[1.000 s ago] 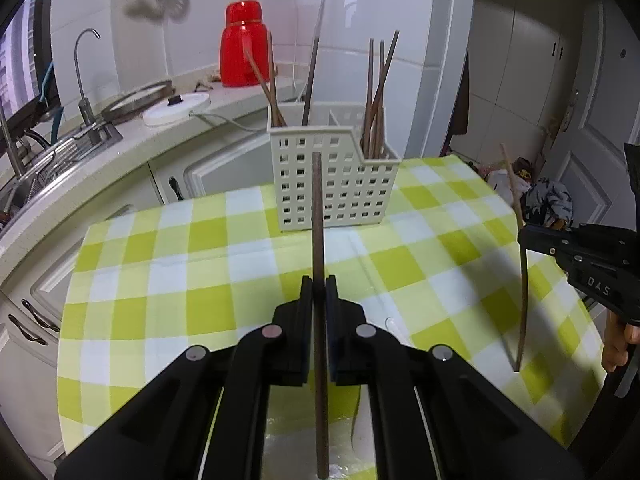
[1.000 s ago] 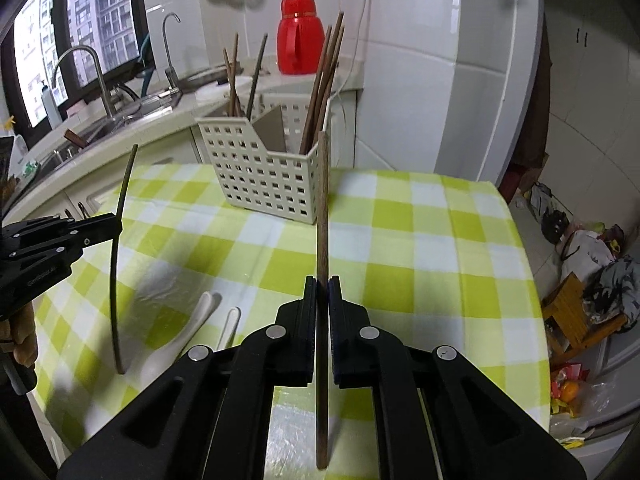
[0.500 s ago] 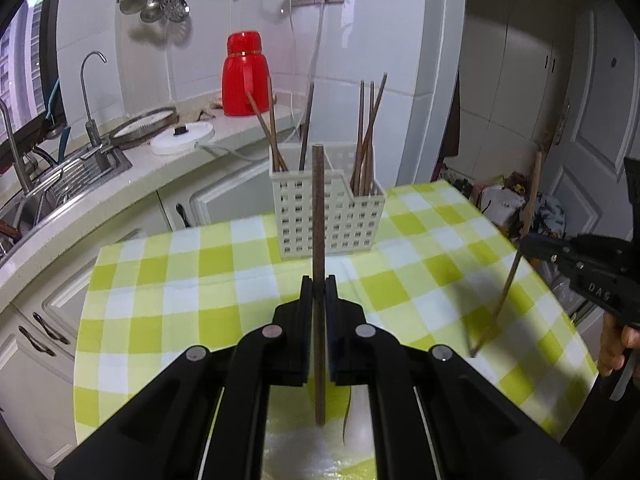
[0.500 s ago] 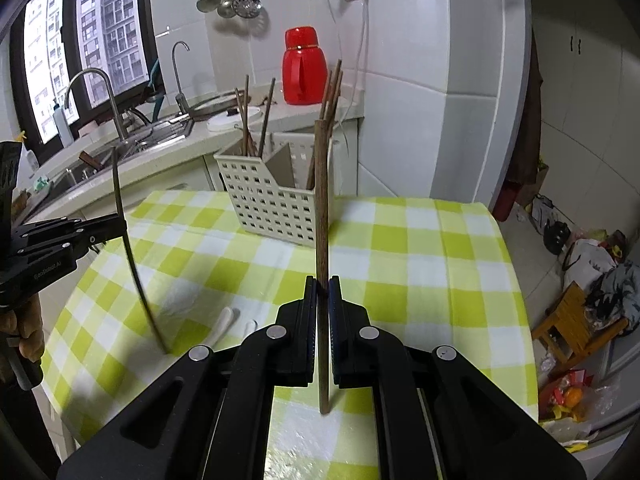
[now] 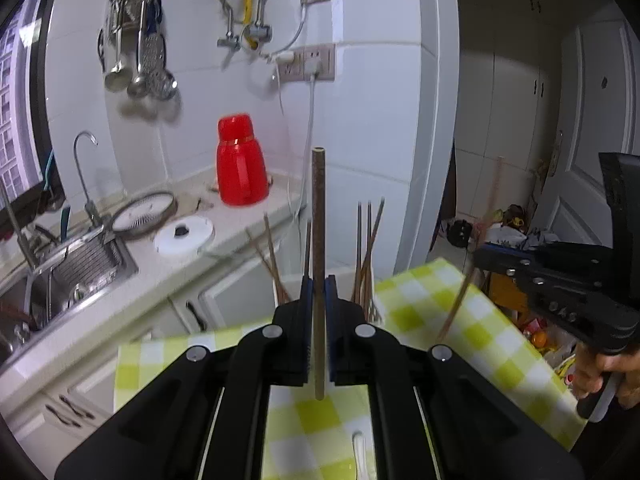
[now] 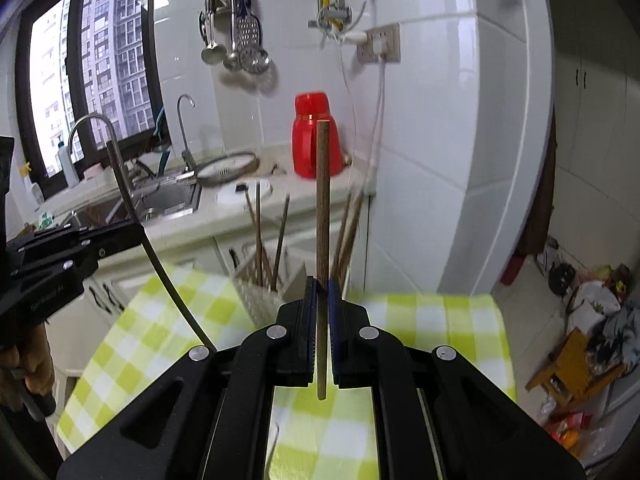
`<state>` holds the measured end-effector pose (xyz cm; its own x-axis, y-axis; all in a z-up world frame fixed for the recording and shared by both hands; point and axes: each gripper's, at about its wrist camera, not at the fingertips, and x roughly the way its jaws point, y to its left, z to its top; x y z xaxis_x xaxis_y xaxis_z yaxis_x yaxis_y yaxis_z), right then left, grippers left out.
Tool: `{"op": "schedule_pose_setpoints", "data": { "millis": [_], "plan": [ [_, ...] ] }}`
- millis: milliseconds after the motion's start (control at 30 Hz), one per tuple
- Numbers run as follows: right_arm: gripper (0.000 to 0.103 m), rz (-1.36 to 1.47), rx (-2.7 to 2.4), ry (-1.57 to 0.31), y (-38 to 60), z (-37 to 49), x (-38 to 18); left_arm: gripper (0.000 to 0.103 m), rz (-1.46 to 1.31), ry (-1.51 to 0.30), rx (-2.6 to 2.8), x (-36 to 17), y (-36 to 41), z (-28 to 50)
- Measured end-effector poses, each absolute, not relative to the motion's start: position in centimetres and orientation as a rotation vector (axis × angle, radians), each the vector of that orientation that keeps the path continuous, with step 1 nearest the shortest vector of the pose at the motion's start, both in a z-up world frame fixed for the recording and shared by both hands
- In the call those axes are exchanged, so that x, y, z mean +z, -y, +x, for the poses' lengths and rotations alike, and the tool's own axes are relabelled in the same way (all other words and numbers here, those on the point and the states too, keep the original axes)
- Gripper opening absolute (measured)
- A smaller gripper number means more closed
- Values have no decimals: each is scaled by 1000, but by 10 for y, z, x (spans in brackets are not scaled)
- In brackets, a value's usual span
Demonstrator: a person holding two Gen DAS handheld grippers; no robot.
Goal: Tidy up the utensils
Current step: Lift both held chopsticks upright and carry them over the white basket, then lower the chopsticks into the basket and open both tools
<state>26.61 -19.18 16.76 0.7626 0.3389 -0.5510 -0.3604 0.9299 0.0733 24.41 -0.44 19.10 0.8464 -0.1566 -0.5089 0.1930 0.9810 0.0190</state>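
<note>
1. The left gripper (image 5: 318,292) is clamped on a dark brown chopstick (image 5: 318,216). The stick stands upright between the blue-edged pads, its blunt flat end well above the fingertips and its lower end hanging just below them, over the green-and-white checked cloth (image 5: 420,312).
2. The right gripper (image 6: 322,294) is clamped the same way on a lighter brown chopstick (image 6: 322,200), upright, square-cut at the top, with a short length showing beneath the pads.
3. Just beyond the fingertips in both views stands the white slotted basket (image 6: 256,300). Most of it is hidden behind the fingers in the left view; only sticks (image 5: 366,248) rising out of it show there. In the right view its lattice wall is blurred, and the sticks inside lean in two groups, left and right of the held one.
4. A white spoon (image 5: 360,452) lies on the cloth under the left gripper, largely cut off by the fingers.
5. Farther out, a red flask (image 6: 316,140) stands on the counter, level with the top of each held stick.
6. Each camera sees the other gripper at the frame edge, its stick blurred and bent by the lens.
</note>
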Motion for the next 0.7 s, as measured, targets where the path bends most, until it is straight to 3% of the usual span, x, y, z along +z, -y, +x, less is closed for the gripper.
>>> {"op": "schedule_pose_setpoints", "data": {
  "millis": [333,700],
  "plan": [
    [6,-29,359,-579,167,324,187,6,52,-485,-188,233,2,301],
    [6,-35,351,-598,148,352,167,6,22,-495,-169,204,-11,354]
  ]
}}
